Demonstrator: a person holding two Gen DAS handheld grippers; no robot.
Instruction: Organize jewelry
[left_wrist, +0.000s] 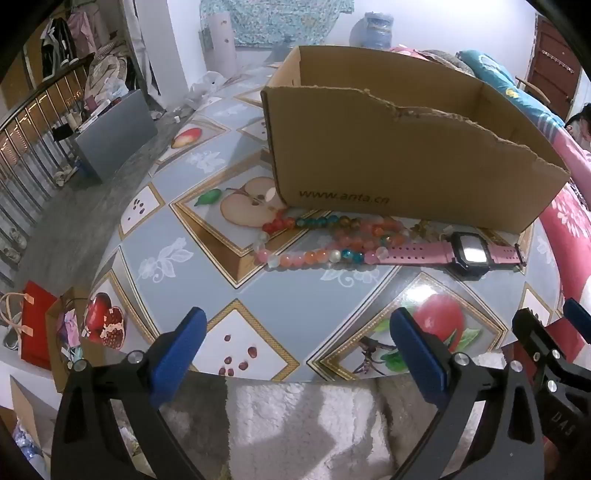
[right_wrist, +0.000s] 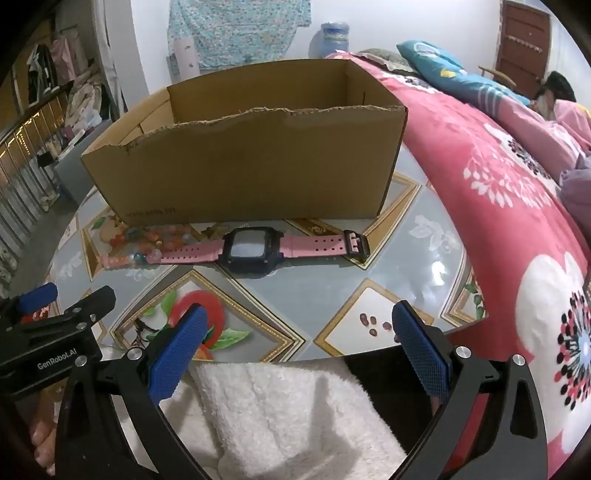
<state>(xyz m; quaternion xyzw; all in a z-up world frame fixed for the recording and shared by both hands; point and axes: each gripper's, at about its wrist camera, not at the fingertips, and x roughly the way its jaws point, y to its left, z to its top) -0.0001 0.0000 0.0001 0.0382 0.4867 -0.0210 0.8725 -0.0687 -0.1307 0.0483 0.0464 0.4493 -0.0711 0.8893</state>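
Observation:
A string of coloured beads lies on the table just in front of an open cardboard box. To its right lies a pink-strapped watch with a black square face. In the right wrist view the watch is central, the beads lie at its left end, and the box stands behind. My left gripper hovers open over the table's near edge, short of the beads. My right gripper is open too, short of the watch. Nothing sits between either pair of fingers.
The table has a fruit-patterned cloth. A red flowered quilt borders it on the right, where a person lies at the far end. A white fluffy fabric lies below both grippers. Railings, a grey case and bags are at the left.

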